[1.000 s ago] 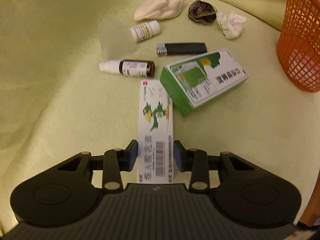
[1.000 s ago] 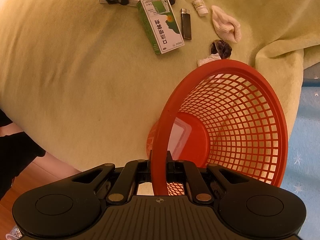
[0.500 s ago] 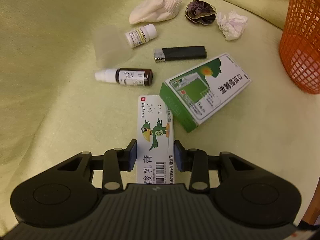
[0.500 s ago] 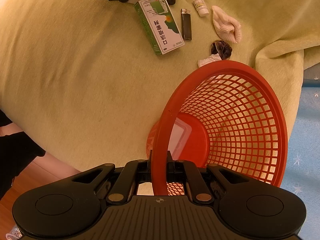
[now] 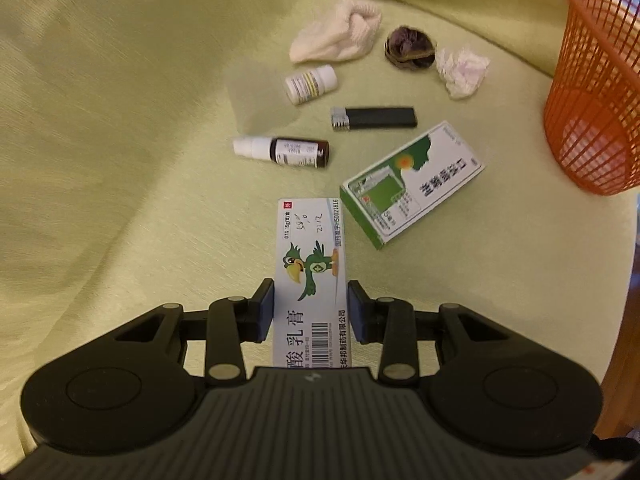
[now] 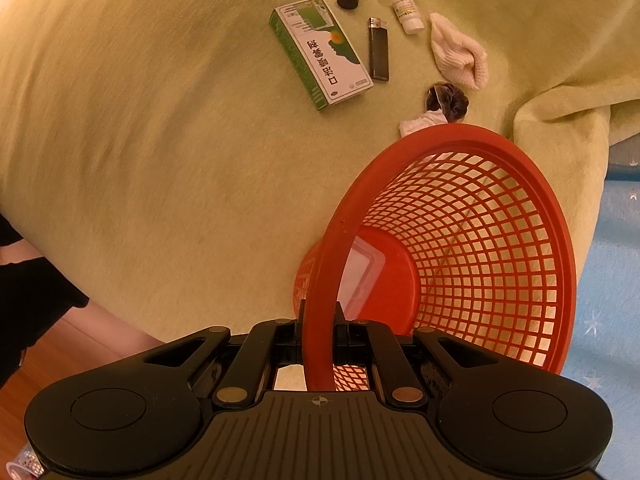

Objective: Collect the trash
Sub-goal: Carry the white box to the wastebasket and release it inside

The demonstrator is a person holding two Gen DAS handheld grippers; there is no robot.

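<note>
On the yellow-green blanket (image 5: 120, 120), the left tongs (image 5: 311, 308) grip a long white ointment box (image 5: 310, 264) with a green parrot print, both pads pressed to its sides. Beyond it lie a brown dropper bottle (image 5: 298, 153), a white pill bottle (image 5: 310, 84), a cream sock (image 5: 340, 42) and a black lighter (image 5: 374, 118). Right of the held box sits a green-and-white medicine box (image 5: 416, 186), with a dark scrunchie (image 5: 410, 48) and crumpled tissue (image 5: 462, 72) farther off. At the far right, the right tongs (image 6: 318, 340) are clamped on the rim of the orange basket (image 6: 480, 160).
</note>
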